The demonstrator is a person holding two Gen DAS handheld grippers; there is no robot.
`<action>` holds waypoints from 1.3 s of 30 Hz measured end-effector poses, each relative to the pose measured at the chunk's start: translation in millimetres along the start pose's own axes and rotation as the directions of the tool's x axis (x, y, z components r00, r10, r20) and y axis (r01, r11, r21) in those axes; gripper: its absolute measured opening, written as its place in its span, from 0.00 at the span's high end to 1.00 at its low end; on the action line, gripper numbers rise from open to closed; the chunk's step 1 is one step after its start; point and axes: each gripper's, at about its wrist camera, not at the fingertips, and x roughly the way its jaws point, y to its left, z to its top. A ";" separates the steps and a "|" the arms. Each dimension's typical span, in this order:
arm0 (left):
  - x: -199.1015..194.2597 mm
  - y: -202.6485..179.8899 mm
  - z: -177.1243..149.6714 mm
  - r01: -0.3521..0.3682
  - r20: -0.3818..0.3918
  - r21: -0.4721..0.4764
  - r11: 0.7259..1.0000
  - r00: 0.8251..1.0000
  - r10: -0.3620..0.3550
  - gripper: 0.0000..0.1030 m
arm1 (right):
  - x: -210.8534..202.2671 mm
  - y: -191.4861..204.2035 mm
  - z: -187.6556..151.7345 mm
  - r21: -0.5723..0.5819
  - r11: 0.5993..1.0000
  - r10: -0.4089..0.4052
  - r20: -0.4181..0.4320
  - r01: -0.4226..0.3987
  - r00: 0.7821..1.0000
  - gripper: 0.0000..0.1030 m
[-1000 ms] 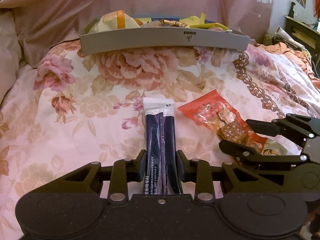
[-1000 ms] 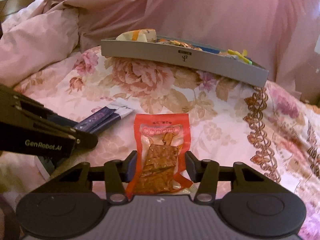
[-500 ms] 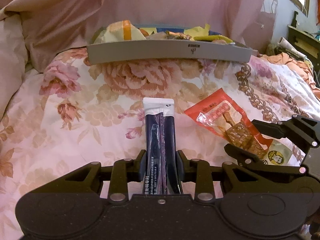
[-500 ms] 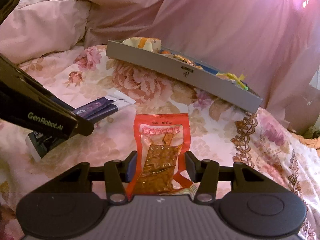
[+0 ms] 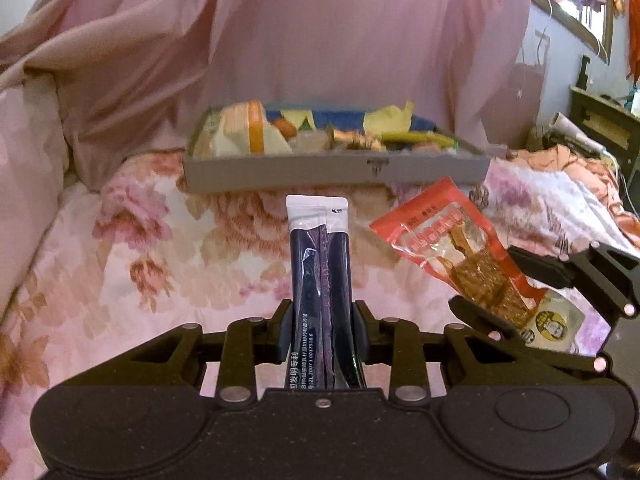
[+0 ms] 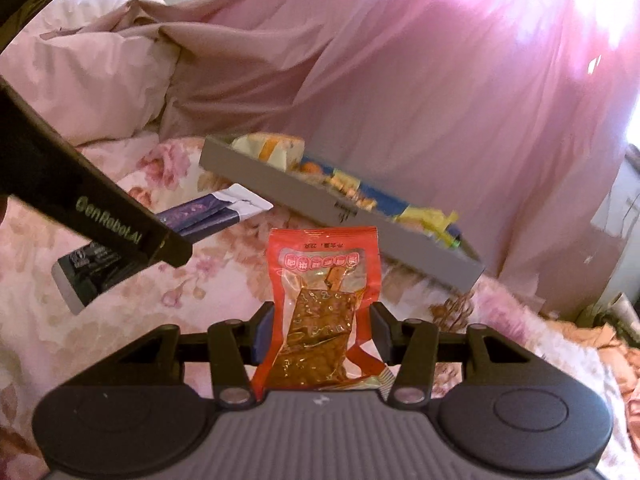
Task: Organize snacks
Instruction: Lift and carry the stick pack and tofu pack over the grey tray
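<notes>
My left gripper (image 5: 322, 326) is shut on a dark purple stick packet (image 5: 320, 264) with a white top and holds it above the bed. My right gripper (image 6: 320, 332) is shut on a red snack pouch (image 6: 322, 300) with a brown snack inside, also lifted. The pouch shows in the left wrist view (image 5: 452, 248) at the right, between the right gripper's fingers. The purple packet shows in the right wrist view (image 6: 192, 220) at the left. A grey tray (image 5: 336, 170) full of several snacks lies ahead on the bed; it also shows in the right wrist view (image 6: 320, 204).
The floral bedspread (image 5: 140, 264) lies under both grippers. Pink bedding and a curtain (image 5: 360, 40) rise behind the tray. A pillow (image 5: 24, 160) lies at the left. Dark furniture (image 5: 600, 128) and clothes stand at the far right.
Both grippers have risen off the bed with their packets held. The tray now sits lower and farther in both views.
</notes>
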 end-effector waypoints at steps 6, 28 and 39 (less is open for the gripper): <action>-6.1 3.9 31.9 -0.005 0.073 -0.017 1.000 0.997 0.006 0.68 | -5.3 -9.0 12.9 0.004 0.999 -0.040 0.056 0.040 0.998 0.47; 87.5 18.3 181.9 -0.003 0.226 0.010 1.000 0.974 0.001 0.68 | 114.0 -84.5 122.0 0.002 0.998 -0.059 0.194 0.060 0.979 0.46; 146.1 23.6 188.2 0.010 0.159 -0.022 1.000 0.987 -0.006 0.68 | 177.4 -87.1 107.0 0.014 0.999 -0.038 0.111 0.037 0.993 0.46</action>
